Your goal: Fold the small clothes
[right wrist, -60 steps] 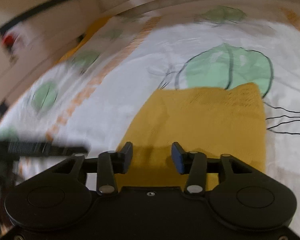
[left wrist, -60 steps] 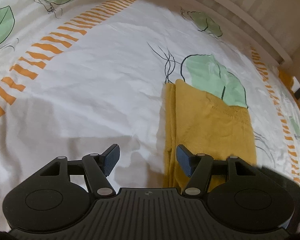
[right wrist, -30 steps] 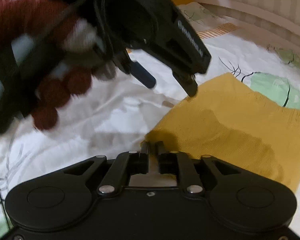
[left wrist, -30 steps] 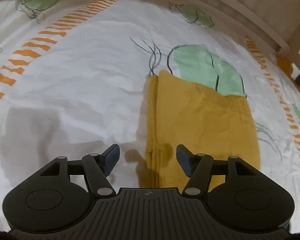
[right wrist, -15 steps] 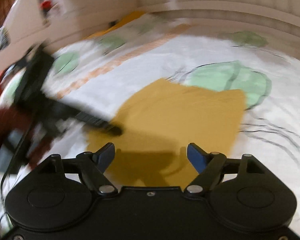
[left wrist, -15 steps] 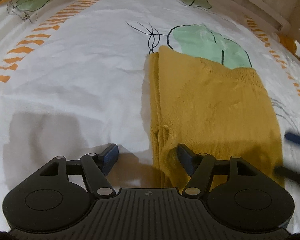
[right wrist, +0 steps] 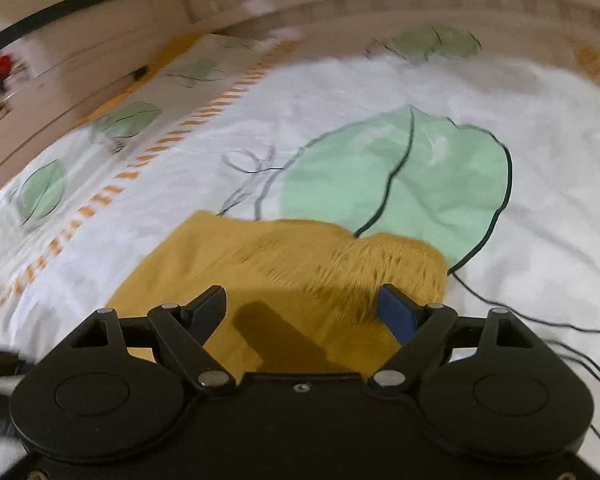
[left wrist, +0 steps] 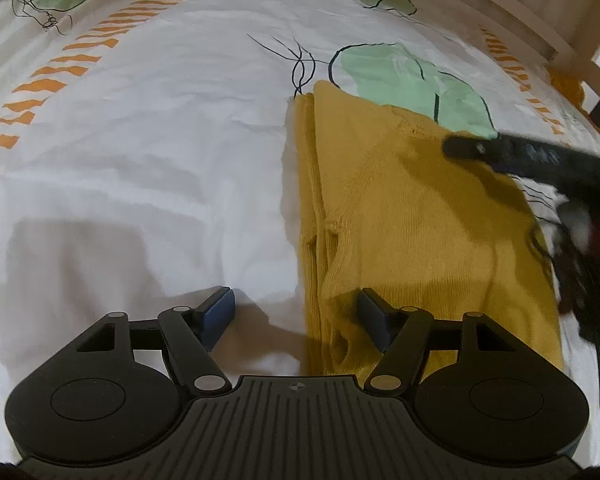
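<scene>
A mustard-yellow knit garment (left wrist: 412, 216) lies folded flat on the white bedsheet (left wrist: 140, 152). My left gripper (left wrist: 296, 314) is open, low over the garment's near left corner, its layered folded edge between the jaws. My right gripper (right wrist: 302, 310) is open wide over the garment (right wrist: 284, 268), near its far ribbed edge. The right gripper also shows in the left wrist view (left wrist: 532, 156), blurred, reaching over the garment's right side.
The sheet has green leaf prints (right wrist: 396, 176) and orange dashed stripes (left wrist: 60, 64). A wooden bed rail (left wrist: 520, 24) runs along the far edge. Pale furniture (right wrist: 60, 40) stands beyond the bed on the left.
My right gripper has moved forward across the garment toward its far ribbed edge, staying open. My left gripper has edged slightly closer to the near left corner.
</scene>
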A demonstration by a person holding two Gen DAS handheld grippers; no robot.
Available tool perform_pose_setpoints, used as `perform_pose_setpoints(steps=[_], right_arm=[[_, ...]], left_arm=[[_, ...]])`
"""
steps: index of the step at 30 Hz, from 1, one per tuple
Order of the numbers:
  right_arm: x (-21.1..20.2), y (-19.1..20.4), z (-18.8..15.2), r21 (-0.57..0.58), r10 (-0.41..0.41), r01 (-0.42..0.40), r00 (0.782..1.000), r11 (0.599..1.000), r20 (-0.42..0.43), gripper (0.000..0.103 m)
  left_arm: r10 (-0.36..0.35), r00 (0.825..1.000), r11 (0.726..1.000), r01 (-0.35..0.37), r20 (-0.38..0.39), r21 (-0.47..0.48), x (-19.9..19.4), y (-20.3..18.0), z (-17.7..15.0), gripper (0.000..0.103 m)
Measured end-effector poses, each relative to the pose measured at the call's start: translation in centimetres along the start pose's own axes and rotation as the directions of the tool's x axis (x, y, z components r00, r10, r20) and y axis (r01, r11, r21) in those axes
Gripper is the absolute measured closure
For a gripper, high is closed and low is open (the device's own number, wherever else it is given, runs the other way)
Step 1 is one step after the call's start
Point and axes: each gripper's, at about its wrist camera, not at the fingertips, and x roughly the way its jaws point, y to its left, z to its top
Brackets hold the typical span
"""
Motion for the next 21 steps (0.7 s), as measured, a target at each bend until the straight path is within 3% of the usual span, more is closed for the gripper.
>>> perform_pose_setpoints(steps=[5,9,13,17,21], right_arm=[[1.2,-1.4,1.5,0.052,-0.034,0.034,0.999,0.998,-0.003,0.019],[-1.4,-2.2,1.6,0.103,-0.012,0.004,0.997,0.995,0.076,0.012],[-3.5,-4.1,0.4,0.164,0.011,-0.026,0.996,0.986,0.087,0.009],[-4.4,-5.8,-1.1,0.217,0.027,-0.04,0.998,0.975,0.06,0.009],[-4.6,-6.8,-2.4,0.257,0.067,-0.074,0.997,0.963,0.035,0.009]], left_arm=[[-0.026,1.0,0.999,0.026,0.004,-0.018,-0.3,0.4,0.0,0.036],[-0.106,0.994,0.988,0.107,0.021,-0.112,-1.0,1.8,0.2,0.036],[-0.18,0.983,0.96,0.184,0.039,-0.209,-1.5,2.8,0.1,0.036],[-0.224,0.974,0.95,0.216,-0.013,-0.224,-0.9,2.3,-0.2,0.036],[-0.229,0.972,0.957,0.215,-0.055,-0.196,-0.3,1.5,-0.5,0.035]])
